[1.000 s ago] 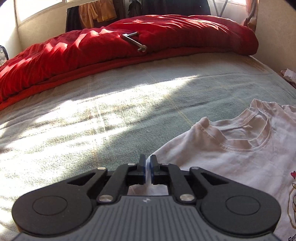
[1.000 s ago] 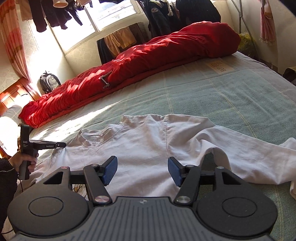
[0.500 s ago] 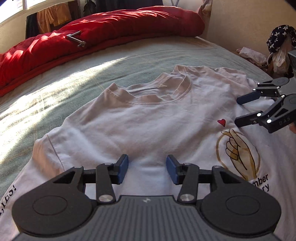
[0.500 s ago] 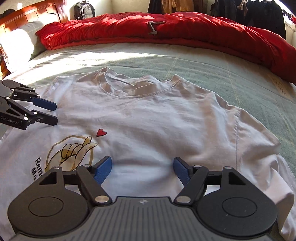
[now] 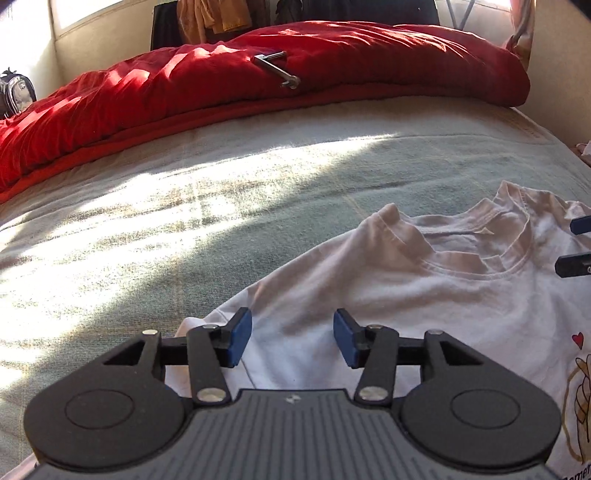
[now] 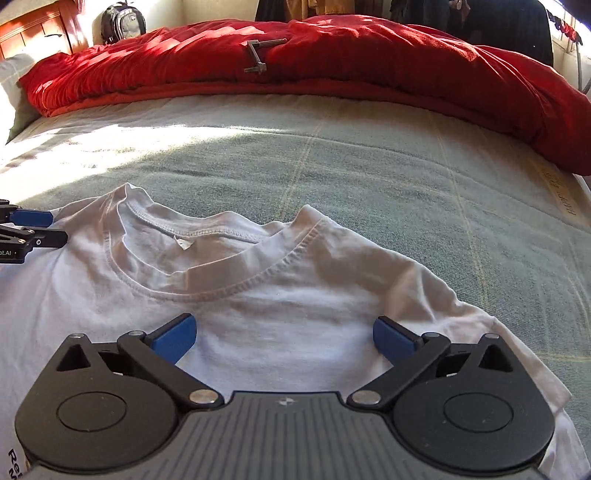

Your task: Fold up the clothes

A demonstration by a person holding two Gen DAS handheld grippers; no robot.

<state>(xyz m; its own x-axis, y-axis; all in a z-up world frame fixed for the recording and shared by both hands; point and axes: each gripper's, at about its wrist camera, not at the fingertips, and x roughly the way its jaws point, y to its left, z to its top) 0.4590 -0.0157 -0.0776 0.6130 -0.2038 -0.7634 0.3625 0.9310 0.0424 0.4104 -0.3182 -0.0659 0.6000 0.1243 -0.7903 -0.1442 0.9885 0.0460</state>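
A white T-shirt (image 5: 424, 295) with a printed hand and heart lies flat, front up, on the green bedspread; it also shows in the right wrist view (image 6: 280, 295). My left gripper (image 5: 292, 341) is open and empty over the shirt's left shoulder and sleeve. My right gripper (image 6: 283, 338) is open wide and empty over the right shoulder, just below the collar (image 6: 207, 243). Each gripper's fingertips show at the edge of the other's view.
A red duvet (image 5: 258, 85) lies bunched along the far side of the bed, with a metal tool (image 5: 277, 70) on it. A backpack (image 6: 120, 18) stands by the wooden headboard. Clothes hang by the window behind.
Both grippers have moved up the shirt toward the collar and shoulders. Both stay open; the right one has opened wider.
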